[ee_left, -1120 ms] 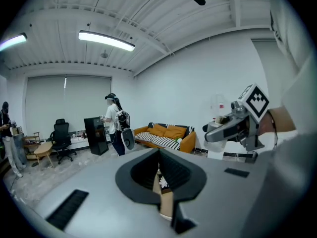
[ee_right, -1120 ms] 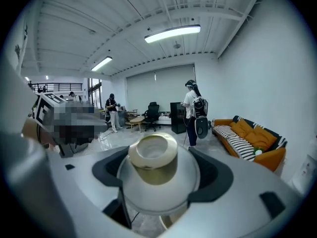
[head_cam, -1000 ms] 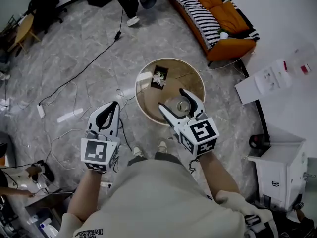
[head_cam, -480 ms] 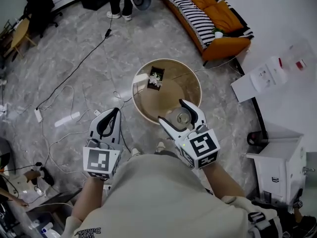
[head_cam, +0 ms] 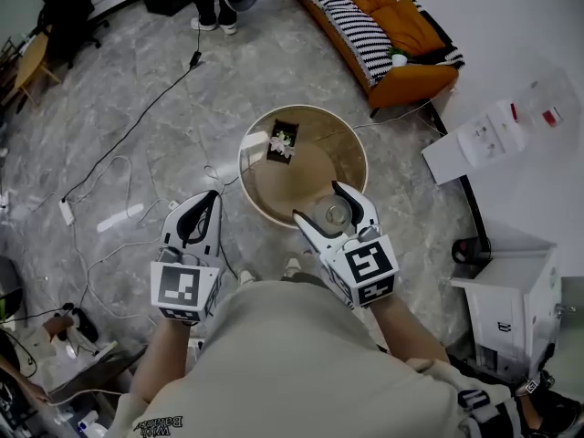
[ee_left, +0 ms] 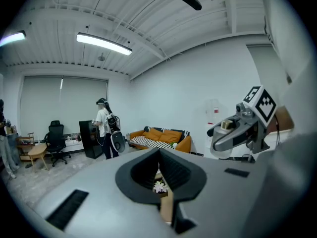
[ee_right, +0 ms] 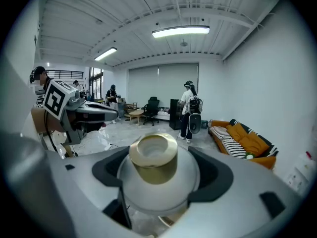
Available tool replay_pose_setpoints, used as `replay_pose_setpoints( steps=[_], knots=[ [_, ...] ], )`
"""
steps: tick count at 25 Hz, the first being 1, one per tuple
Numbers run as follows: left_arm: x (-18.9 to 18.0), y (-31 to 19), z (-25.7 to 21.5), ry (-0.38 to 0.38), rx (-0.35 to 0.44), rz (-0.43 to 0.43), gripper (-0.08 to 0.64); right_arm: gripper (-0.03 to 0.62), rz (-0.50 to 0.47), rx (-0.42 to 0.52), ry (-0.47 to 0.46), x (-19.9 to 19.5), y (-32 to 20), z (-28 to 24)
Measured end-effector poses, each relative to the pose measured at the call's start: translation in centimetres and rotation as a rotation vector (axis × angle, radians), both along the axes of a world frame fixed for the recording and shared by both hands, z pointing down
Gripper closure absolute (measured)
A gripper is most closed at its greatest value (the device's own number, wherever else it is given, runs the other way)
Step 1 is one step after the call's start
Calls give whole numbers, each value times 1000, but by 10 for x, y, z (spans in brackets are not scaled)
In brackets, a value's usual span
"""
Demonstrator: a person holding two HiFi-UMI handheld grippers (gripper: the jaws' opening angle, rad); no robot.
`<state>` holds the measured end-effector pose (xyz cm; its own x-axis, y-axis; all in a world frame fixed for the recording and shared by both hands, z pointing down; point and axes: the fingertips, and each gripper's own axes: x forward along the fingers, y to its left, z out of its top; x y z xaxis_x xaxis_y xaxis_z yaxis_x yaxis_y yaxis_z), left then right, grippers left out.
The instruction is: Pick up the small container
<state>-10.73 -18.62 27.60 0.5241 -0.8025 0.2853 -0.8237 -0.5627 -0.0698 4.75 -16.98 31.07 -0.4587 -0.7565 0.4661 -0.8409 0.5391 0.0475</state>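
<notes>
The small container, a pale rounded jar with a gold cap, sits between the jaws of my right gripper, which is shut on it. It is held in the air over the near edge of the round wooden table. In the right gripper view the small container fills the space between the jaws. My left gripper is to the left of the table, shut and empty. From the left gripper view, the right gripper shows at the right with the jar in it.
On the table lie a black card with a white flower and a small white box. Cables trail over the marble floor. An orange and striped sofa stands at the back, a white cabinet at the right. A person stands far off.
The right gripper has kept its hold on the small container, staying near the table's front edge. Both grippers have shifted only slightly in the view.
</notes>
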Motion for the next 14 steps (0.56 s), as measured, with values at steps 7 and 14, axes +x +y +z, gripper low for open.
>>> replay_pose_setpoints(
  steps=[7, 14],
  knots=[
    [6, -4, 2, -12, 3, 18, 554, 265, -9, 0, 31, 0, -1, -1],
    [-8, -9, 8, -17, -14, 4, 554, 265, -1, 16, 46, -7, -4, -5]
  ],
)
